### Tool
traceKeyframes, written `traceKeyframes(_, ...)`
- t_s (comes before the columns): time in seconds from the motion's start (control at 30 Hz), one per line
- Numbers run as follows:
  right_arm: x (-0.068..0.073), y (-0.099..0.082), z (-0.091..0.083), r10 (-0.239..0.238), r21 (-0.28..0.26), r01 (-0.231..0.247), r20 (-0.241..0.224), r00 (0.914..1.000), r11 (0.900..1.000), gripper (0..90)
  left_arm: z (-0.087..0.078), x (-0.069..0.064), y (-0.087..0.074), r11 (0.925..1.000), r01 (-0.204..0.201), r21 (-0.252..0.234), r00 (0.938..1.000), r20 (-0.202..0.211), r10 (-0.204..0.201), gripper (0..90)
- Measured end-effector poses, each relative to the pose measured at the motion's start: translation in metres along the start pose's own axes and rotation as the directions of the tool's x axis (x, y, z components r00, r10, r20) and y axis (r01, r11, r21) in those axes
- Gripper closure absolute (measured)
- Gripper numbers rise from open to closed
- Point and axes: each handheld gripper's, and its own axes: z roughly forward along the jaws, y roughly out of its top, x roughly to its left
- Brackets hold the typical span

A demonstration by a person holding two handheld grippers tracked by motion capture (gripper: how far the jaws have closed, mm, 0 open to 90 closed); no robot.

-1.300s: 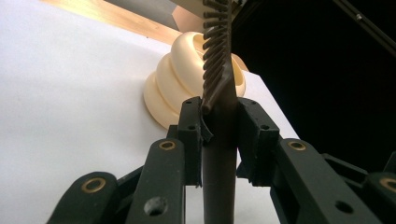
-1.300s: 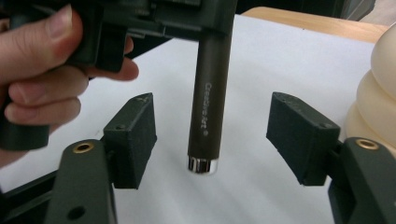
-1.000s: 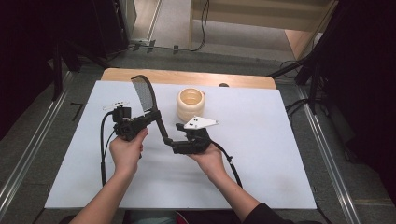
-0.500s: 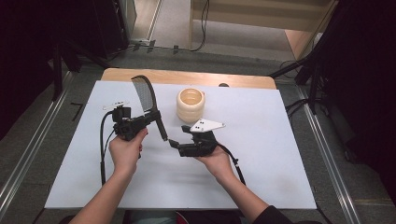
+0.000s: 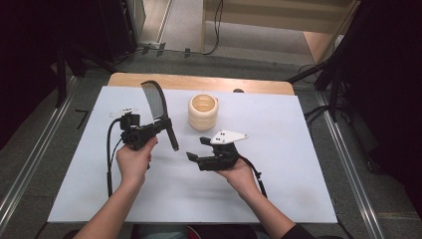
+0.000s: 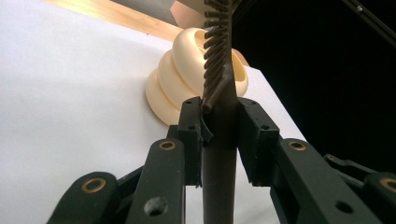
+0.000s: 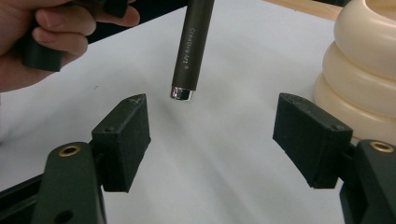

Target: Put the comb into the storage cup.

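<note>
1. The left gripper point(image 5: 161, 125) pinches a dark brush point(image 5: 155, 102) right where the handle meets the bristles. The tight squeeze there keeps the brush from slipping.
2. The brush is up in the air, off the white table point(image 5: 298, 149). Its bristle end points up and away, and its handle end point(image 7: 183, 92) points down toward the other gripper.
3. The right gripper point(image 7: 212, 135) has its jaws spread wide and holds nothing. The shiny tip of the handle hangs just above and between them, not touching. I think the jaws are wide so the handle can fit in.
4. A cream cup point(image 5: 203, 111) with round rings stands upright on the table, just behind the two grippers. It is open on top, so it may be where the brush goes, but I cannot be sure.
</note>
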Motion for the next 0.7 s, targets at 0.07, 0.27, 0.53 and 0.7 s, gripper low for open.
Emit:
traceKeyframes(0.07,0.001,-0.001,-0.002,0.005,-0.007,-0.005,-0.009,0.9999,1.0000,25.4,0.000,0.000,0.000,1.0000,-0.002,0.003,1.0000,0.001,0.002,73.2)
traceKeyframes(0.27,0.000,-0.003,-0.005,0.004,-0.008,-0.004,-0.019,0.9998,1.0000,25.4,0.000,0.001,0.000,1.0000,-0.005,0.006,1.0000,0.002,0.005,73.2)
traceKeyframes(0.53,-0.005,-0.009,-0.013,-0.002,-0.004,0.002,-0.020,0.9998,1.0000,25.4,-0.001,0.002,0.001,0.9999,-0.008,0.009,1.0000,0.005,0.008,73.2)
traceKeyframes(0.7,-0.008,-0.014,-0.020,-0.006,0.005,0.006,-0.021,0.9998,1.0000,25.4,-0.002,0.003,0.002,0.9999,-0.011,0.010,0.9999,0.006,0.011,73.2)
